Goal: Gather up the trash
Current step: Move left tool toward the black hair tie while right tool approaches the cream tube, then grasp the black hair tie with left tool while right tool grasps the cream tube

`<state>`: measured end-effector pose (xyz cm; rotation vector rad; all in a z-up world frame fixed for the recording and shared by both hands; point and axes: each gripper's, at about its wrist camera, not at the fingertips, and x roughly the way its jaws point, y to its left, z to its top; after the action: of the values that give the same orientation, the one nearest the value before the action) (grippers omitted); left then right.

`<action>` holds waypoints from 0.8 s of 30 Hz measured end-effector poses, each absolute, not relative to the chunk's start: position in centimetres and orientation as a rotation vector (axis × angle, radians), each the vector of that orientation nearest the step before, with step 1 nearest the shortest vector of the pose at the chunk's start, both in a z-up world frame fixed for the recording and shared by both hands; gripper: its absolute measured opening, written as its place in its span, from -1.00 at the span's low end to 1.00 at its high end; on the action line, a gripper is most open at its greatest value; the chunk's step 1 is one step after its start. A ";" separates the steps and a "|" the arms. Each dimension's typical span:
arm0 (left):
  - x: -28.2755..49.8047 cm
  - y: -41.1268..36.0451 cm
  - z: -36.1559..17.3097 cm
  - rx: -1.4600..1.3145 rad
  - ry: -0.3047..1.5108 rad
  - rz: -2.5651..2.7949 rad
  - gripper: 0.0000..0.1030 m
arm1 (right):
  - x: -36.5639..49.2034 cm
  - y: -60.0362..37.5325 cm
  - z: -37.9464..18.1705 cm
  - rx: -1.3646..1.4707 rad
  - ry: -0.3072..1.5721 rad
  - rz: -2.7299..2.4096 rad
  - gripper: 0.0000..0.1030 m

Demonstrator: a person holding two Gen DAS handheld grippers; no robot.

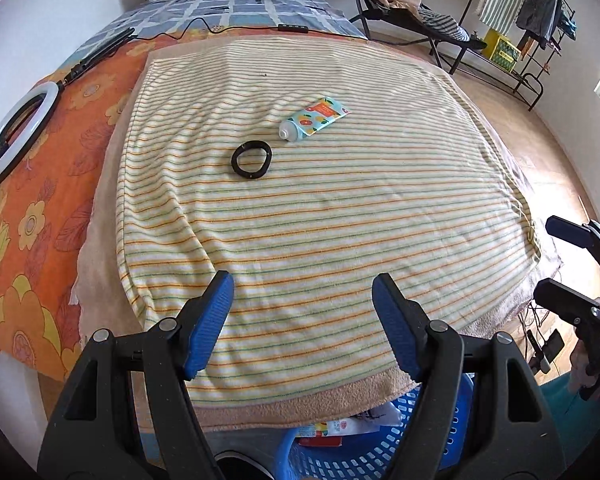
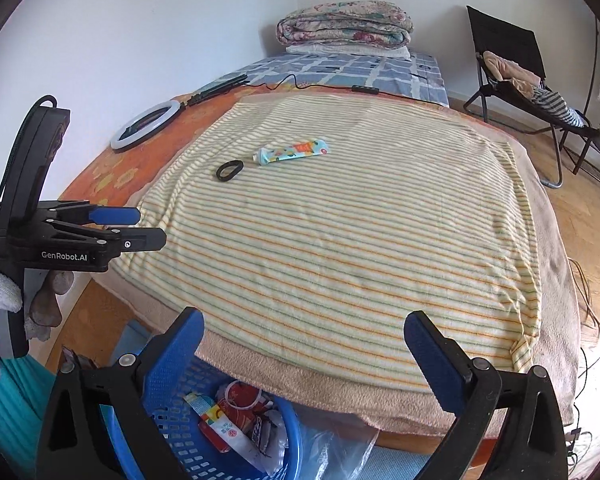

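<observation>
A soft striped towel [image 1: 324, 216] in yellow, orange and green covers the bed. On it lie a squeezed, fruit-printed tube [image 1: 314, 117] and, just beside it at seven o'clock, a black ring [image 1: 251, 159]. The left gripper [image 1: 302, 320] stands wide with nothing between its ribbed blue pads. The right gripper [image 2: 304, 354] gapes wider, also empty. Below the bed's near edge, a perforated blue plastic basket [image 2: 180, 408] holds crumpled wrappers [image 2: 240, 412].
</observation>
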<state>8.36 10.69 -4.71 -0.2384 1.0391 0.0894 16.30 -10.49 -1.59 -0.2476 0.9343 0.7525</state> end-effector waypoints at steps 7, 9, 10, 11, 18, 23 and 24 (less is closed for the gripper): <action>13.0 13.4 -5.4 -0.213 1.041 0.095 0.43 | 23.8 -6.9 -2.0 -0.044 1.083 0.790 0.88; 14.1 14.1 -5.9 -0.212 1.046 0.094 0.43 | 25.8 -5.7 -3.0 0.035 1.144 0.795 0.75; 14.7 14.4 -6.3 -0.217 1.052 0.094 0.43 | 26.8 -5.1 -3.6 0.070 1.172 0.797 0.67; 15.2 14.7 -6.6 -0.223 1.057 0.092 0.43 | 27.6 -4.4 -4.2 0.097 1.197 0.794 0.62; 18.0 15.4 -8.5 -0.186 1.089 0.081 0.22 | 31.5 -0.6 -8.2 0.243 1.310 0.772 0.34; 18.9 16.4 -9.7 -0.201 1.098 0.078 0.02 | 33.3 1.3 -10.5 0.349 1.355 0.749 0.15; 19.0 16.6 -9.7 -0.204 1.092 0.073 -0.01 | 33.6 1.6 -10.9 0.371 1.361 0.745 0.13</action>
<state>19.01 16.57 -9.70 -0.2042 1.0920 0.0729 33.63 1.55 -10.94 0.3711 1.3611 0.7452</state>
